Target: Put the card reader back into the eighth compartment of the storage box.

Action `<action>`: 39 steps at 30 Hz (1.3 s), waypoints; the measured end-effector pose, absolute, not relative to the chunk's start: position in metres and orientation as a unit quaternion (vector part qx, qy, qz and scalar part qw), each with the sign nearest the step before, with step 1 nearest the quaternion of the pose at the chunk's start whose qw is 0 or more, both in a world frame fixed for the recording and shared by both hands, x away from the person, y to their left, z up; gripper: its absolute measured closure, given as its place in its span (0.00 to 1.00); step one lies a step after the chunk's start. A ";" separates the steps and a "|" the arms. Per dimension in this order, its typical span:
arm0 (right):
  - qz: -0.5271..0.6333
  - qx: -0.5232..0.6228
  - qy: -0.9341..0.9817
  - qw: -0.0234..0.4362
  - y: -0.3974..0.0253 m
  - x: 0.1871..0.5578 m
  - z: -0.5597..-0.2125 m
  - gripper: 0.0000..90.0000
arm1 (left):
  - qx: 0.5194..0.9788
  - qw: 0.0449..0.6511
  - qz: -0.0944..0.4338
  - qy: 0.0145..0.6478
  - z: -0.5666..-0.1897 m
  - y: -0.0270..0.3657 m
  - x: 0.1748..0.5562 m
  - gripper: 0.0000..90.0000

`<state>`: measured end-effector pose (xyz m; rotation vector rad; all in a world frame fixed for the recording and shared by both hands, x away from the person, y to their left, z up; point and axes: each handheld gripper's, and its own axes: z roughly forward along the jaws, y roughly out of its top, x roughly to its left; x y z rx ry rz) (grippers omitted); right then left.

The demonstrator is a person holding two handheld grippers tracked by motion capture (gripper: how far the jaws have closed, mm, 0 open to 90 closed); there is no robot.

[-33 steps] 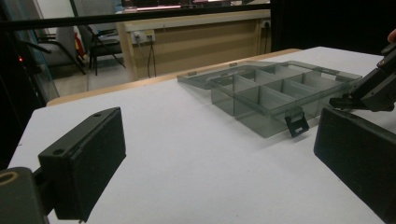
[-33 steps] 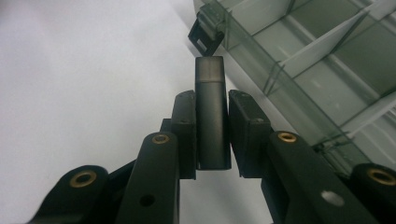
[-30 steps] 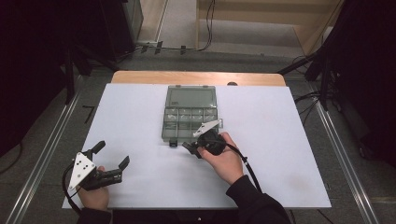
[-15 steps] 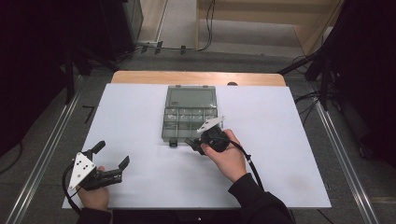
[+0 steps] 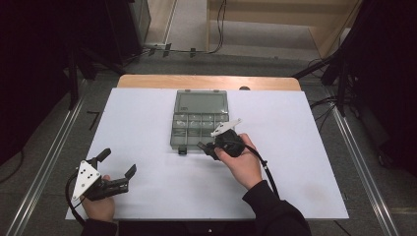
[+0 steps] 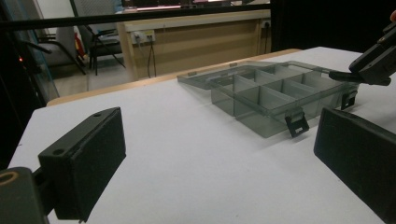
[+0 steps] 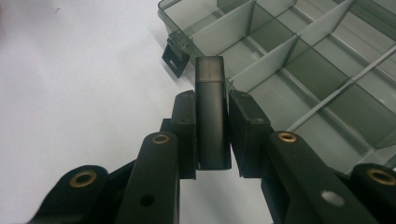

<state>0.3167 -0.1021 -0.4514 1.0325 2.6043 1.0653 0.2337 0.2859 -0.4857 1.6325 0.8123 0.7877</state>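
A smoky-grey compartment box [image 5: 196,132] lies open at the table's middle, its lid [image 5: 201,102] flat behind it. My right gripper [image 5: 205,147] is at the box's front right edge, shut on a small dark grey plastic piece [image 7: 212,107] that looks like a divider. In the right gripper view that piece points at the front wall of the box [image 7: 299,51], beside a black latch [image 7: 173,57]. My left gripper [image 5: 118,163] rests open near the table's front left corner, nothing between its pads [image 6: 86,158]. It faces the box [image 6: 275,93] from a distance.
A white sheet [image 5: 147,118] covers the table, with a wooden strip [image 5: 206,81] at the far edge. Metal rails [image 5: 44,162] run along both sides. Cables [image 5: 216,29] lie on the floor beyond. Several box compartments look bare.
The right gripper has edged slightly forward and to the right, closer to the box's front edge, still holding the piece. The left gripper has not moved.
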 end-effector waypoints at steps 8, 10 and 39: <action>0.357 0.348 0.863 0.077 -0.106 0.319 -0.449 0.78 | 0.689 0.546 0.332 0.342 -0.486 0.286 0.234 0.03; 0.356 0.350 0.863 0.079 -0.107 0.319 -0.448 0.78 | 0.688 0.546 0.332 0.343 -0.486 0.286 0.234 0.03; 0.358 0.372 0.851 0.093 -0.123 0.330 -0.445 0.78 | 0.688 0.546 0.332 0.343 -0.486 0.286 0.234 0.03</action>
